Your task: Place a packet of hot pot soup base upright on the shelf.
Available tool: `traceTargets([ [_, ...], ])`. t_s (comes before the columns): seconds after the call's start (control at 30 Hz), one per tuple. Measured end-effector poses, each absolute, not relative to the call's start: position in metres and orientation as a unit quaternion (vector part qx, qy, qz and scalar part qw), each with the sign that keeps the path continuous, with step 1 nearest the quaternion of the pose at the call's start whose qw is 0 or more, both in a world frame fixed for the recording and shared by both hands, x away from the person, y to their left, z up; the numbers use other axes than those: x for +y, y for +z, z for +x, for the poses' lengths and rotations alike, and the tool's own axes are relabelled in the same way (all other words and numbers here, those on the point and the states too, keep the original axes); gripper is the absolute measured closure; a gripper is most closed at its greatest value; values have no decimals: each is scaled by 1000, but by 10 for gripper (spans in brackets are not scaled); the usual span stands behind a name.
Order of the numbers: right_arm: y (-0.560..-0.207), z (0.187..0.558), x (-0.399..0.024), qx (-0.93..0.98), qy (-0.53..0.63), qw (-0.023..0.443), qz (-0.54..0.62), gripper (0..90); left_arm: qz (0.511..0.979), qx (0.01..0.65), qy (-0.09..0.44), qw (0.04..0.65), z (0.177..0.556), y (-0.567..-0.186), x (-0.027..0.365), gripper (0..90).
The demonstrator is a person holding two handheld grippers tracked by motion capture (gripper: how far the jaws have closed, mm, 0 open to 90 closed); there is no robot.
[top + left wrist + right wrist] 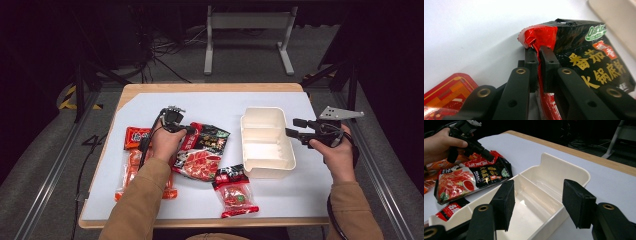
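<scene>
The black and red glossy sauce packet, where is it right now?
In the high view the black and red glossy sauce packet lies mid-table, left of the cream two-compartment plastic tray, its corner pinched by the left gripper.
</scene>
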State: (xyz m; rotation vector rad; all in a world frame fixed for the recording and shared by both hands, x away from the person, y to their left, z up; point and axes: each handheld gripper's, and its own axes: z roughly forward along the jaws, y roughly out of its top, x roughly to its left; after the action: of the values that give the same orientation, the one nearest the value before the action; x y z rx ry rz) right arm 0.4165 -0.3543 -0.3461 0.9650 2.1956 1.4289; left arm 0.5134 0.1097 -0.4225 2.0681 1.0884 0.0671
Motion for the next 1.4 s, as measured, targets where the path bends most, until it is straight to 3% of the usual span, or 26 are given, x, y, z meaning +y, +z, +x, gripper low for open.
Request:
traceTargets([
  [0.43,-343,414,-357,769,511,179,340,455,796,409,50,443,494,-391,115,876],
  [1.0,-335,409,-356,764,522,184,331,480,785,322,108,517,430,-329,113,880],
  [1.4,-330,406,-348,767,526,182,319,478,756,284,148,571,396,-310,119,880],
])
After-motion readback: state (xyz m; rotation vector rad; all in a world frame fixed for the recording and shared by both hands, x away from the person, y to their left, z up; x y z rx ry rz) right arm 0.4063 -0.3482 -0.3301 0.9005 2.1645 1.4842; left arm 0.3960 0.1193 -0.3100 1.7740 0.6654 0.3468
